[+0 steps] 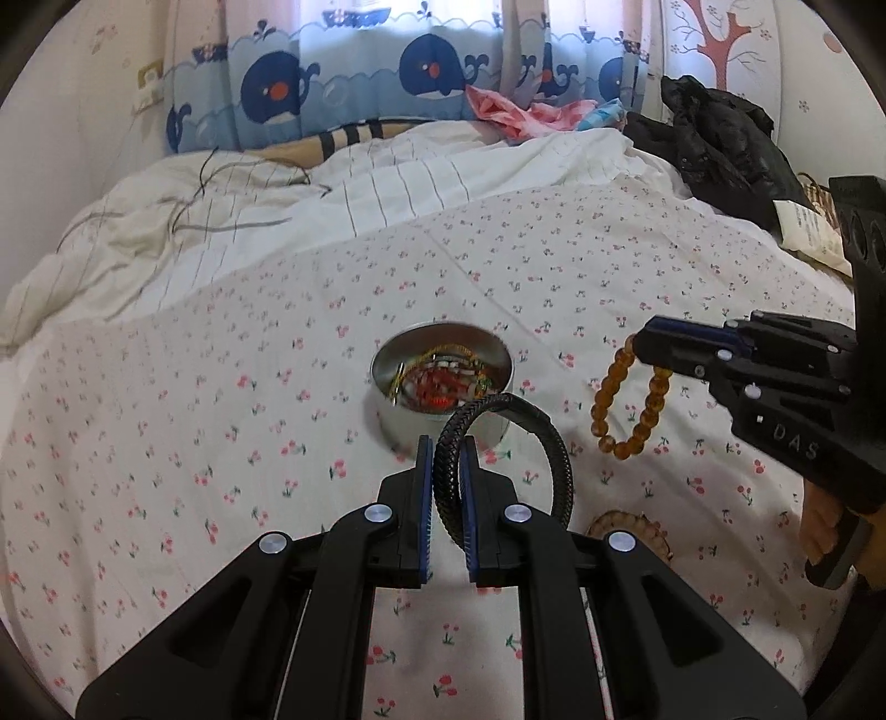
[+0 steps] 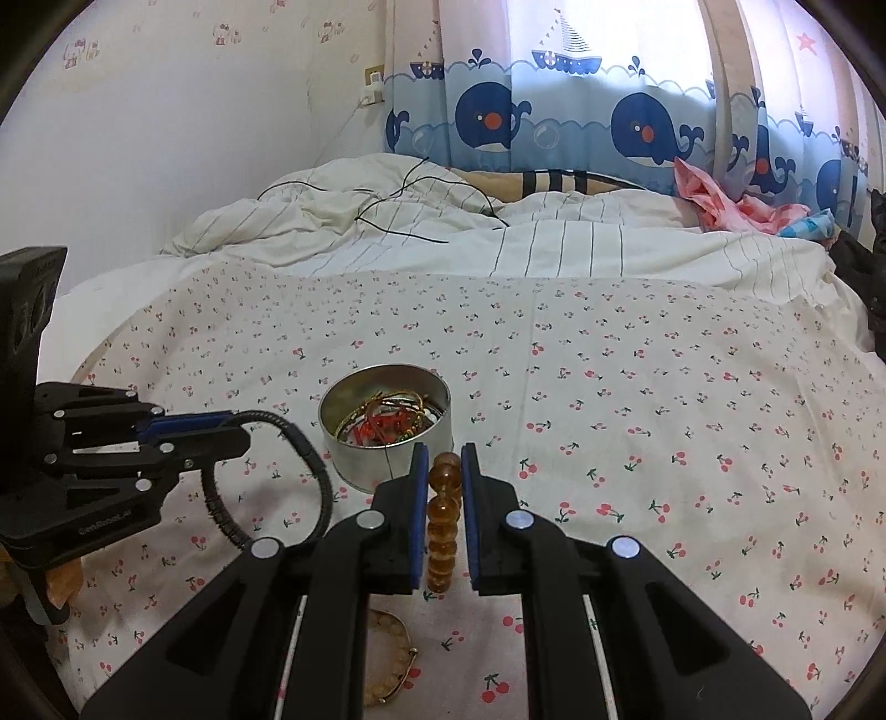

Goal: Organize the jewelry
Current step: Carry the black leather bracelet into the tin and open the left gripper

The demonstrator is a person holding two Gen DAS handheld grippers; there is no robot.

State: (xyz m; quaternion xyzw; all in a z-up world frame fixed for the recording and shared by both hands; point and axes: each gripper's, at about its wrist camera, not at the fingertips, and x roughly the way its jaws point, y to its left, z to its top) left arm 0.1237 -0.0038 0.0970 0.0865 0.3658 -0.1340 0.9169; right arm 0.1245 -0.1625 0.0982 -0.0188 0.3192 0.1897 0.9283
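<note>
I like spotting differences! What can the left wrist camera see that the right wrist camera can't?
Only the left wrist view shows the black pile of clothing at the bed's far right and the red tree picture on the wall.

Only the right wrist view shows the wall socket with its cable, and the sailboat on the curtain.

Both show the round tin holding jewelry, the left gripper shut on the black braided bracelet, the right gripper shut on the amber bead bracelet, and a pale beaded bracelet lying on the cherry-print sheet.
</note>
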